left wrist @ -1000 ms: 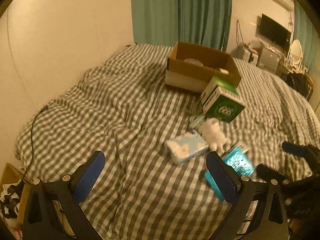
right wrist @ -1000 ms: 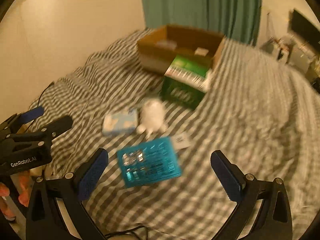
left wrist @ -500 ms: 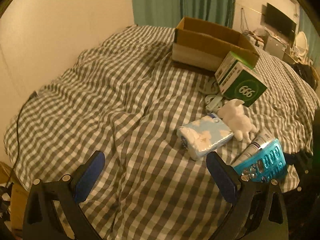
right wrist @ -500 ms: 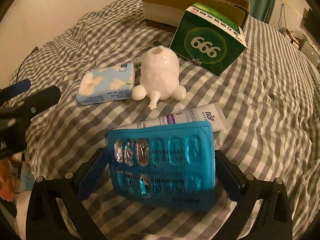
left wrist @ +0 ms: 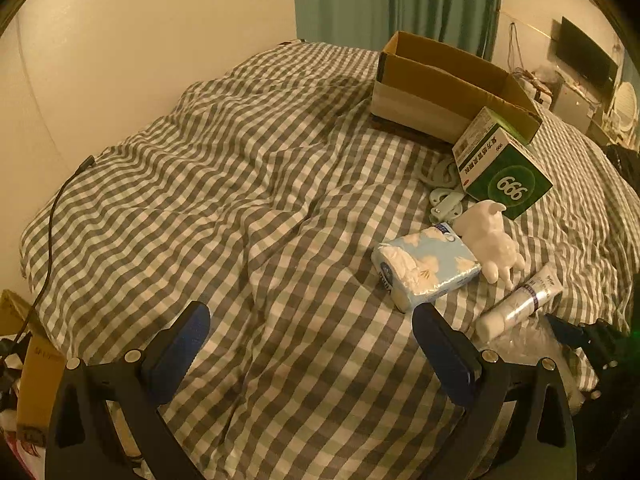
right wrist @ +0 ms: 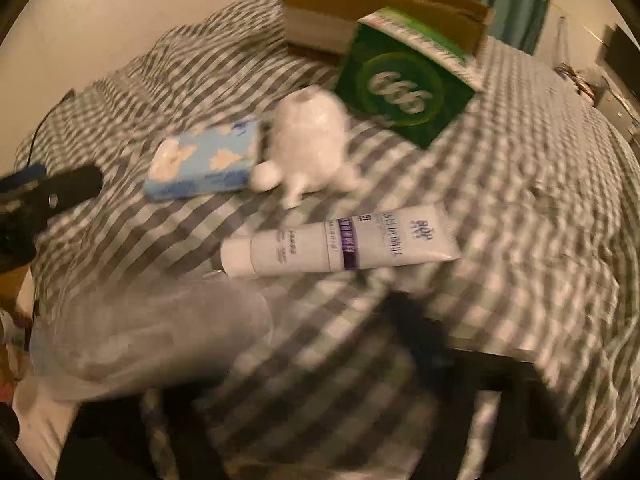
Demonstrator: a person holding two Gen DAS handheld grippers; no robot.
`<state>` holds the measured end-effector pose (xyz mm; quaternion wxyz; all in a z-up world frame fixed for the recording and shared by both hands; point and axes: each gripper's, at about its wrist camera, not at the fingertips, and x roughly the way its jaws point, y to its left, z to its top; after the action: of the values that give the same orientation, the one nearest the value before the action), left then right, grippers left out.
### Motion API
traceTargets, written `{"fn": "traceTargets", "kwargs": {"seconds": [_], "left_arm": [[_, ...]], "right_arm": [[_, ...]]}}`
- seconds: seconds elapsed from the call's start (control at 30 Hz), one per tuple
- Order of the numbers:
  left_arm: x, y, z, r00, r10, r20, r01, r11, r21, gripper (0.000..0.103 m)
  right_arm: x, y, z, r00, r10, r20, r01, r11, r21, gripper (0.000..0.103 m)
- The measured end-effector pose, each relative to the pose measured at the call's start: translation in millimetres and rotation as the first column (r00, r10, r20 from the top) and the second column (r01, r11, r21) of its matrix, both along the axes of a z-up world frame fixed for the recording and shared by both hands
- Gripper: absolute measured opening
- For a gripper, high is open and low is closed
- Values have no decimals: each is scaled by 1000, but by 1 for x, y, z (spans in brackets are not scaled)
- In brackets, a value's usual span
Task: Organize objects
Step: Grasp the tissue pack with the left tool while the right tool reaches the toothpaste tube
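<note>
On the bed: a grey-and-white checked cover fills both views; small things lie scattered on its right side.
Far end: an open cardboard box sits on the cover, likely where the things belong.
Green carton: tilted, leaning against the box's near side.
White toy: a small figure lying just beside the carton.
Tissue pack: blue with clouds, touching the toy's left side.
Tube: a white cream tube with a purple band, lying flat nearest the right gripper, cap to the left.
Clear plastic: something see-through lies near left of the tube; too blurred to name.
Left gripper: jaws spread wide, empty, hovering over bare cover left of the tissue pack.
Right gripper: only a dark smear in its own blurred view; whether spread or closed cannot be told.
Handling: the tube looks light, soft and smooth; it would probably squash and slip, so a grip across the middle, or at the stiffer cap end, seems safest.
</note>
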<state>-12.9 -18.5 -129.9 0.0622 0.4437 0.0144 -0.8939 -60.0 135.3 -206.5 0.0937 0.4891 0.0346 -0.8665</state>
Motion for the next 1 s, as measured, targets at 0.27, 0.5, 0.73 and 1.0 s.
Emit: {"fn": "traceTargets", "kwargs": {"seconds": [0.27, 0.5, 0.73, 1.0], "left_arm": [[-4, 19, 3, 1000, -25, -11, 25, 1000, 3, 103], [-24, 47, -8, 995, -99, -6, 100, 994, 36, 103], [-58, 69, -23, 988, -155, 12, 153, 983, 99, 103], [-75, 67, -51, 978, -197, 66, 187, 973, 132, 82]], "right_arm": [[10, 65, 11, 998, -69, -2, 67, 975, -211, 4], [6, 90, 29, 993, -110, -35, 98, 964, -248, 1], [-1, 96, 24, 992, -122, -9, 116, 962, -247, 1], [-8, 91, 22, 990, -142, 9, 139, 954, -264, 13]]}}
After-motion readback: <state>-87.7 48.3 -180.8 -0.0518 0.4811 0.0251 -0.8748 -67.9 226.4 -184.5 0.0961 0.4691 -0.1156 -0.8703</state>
